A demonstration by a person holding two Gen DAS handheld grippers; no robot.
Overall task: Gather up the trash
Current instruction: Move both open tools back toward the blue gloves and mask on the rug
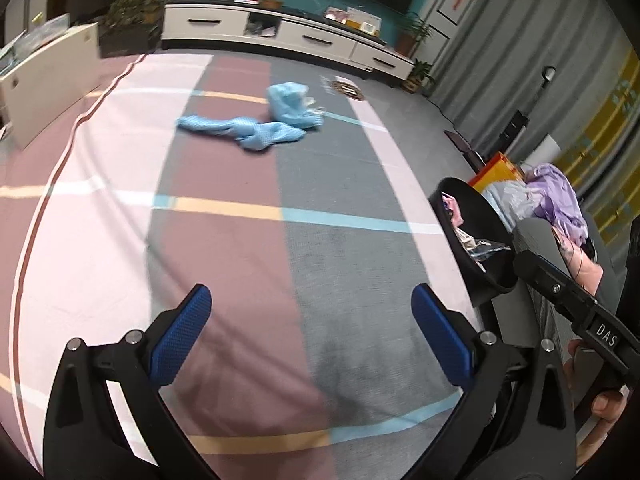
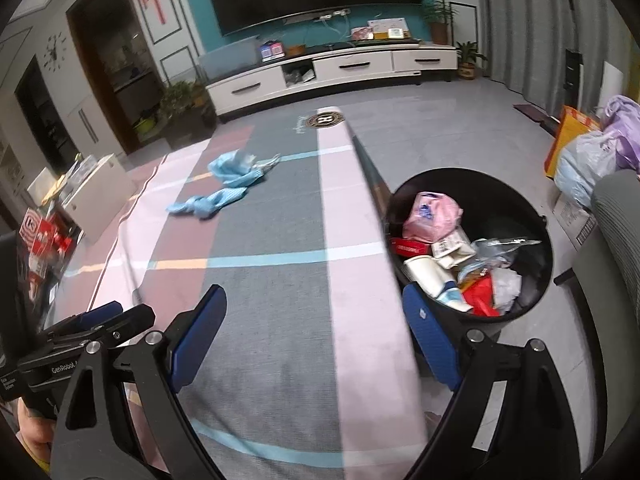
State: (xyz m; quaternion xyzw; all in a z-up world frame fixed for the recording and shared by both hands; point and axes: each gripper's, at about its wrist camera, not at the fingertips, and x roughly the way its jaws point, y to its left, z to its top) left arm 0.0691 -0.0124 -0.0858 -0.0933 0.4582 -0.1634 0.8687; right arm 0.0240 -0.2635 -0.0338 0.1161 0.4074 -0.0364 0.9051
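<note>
A crumpled light blue cloth (image 1: 256,126) (image 2: 224,188) lies far out on a table under a pink, maroon and grey striped cover (image 1: 240,240) (image 2: 272,280). A black round bin (image 2: 540,264) (image 1: 492,276) stands on the floor beside the table's right edge, holding a pink packet (image 2: 432,212), white cups, red wrappers and clear plastic. My left gripper (image 1: 311,312) hovers open over the near part of the cover, nothing between its blue pads. My right gripper (image 2: 314,312) is open and empty too, its right finger just in front of the bin.
A white TV cabinet (image 2: 332,70) runs along the far wall, with potted plants at both ends. Purple and pale blue bags (image 2: 592,152) and an orange bag (image 2: 568,136) sit right of the bin. A grey chair (image 2: 616,240) stands at right, a white box (image 1: 48,80) at left.
</note>
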